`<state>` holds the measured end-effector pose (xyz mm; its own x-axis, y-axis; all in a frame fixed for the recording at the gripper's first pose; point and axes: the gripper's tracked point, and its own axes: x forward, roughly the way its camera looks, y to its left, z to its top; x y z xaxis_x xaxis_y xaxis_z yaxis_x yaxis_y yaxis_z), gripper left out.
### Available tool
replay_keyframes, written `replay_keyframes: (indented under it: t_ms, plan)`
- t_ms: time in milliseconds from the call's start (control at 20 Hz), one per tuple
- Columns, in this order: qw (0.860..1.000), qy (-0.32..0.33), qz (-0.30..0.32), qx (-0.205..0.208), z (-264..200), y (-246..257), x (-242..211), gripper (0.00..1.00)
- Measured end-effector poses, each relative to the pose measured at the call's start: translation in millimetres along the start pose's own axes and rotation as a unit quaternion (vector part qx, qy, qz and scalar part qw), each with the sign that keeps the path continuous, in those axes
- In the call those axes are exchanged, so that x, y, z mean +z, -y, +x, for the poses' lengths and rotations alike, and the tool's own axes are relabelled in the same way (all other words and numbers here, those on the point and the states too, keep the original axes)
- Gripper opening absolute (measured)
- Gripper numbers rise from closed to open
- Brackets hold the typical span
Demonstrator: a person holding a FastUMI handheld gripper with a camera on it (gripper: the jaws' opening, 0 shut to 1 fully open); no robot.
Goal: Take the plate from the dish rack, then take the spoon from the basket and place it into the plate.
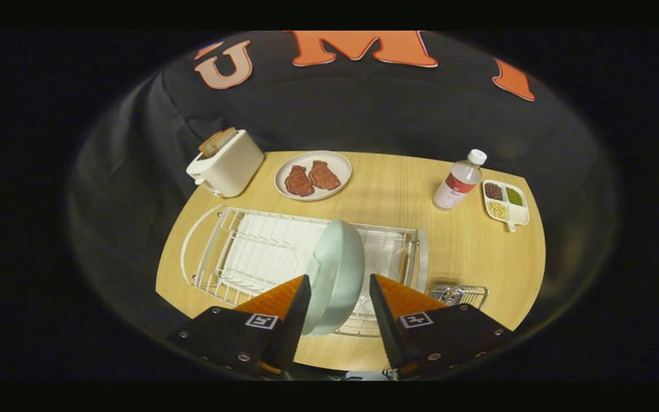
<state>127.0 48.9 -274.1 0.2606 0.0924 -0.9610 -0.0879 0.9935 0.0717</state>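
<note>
Standing on edge in the dish rack (226, 252), plate (335, 274) between spread fingers (298, 312).

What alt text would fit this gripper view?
The tool is open, its fingers either side of a pale green plate standing on edge in a white dish rack on a round wooden table; a wire basket sits beside the rack.

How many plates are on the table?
3. A pale green plate stands on edge in the dish rack, between the open gripper fingers. A white plate with meat sits beside the toaster. A divided plate sits by the bottle.
</note>
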Motion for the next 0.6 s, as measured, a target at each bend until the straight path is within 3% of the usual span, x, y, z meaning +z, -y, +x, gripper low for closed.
replay_keyframes:
  t_ms: [300, 600]
  plan:
    - [0.995, -0.058, -0.046, -0.061, 31.9, 7.4, -16.5, 0.39]
    - [0.99, -0.053, -0.078, -0.108, 26.4, 2.6, -12.5, 0.35]
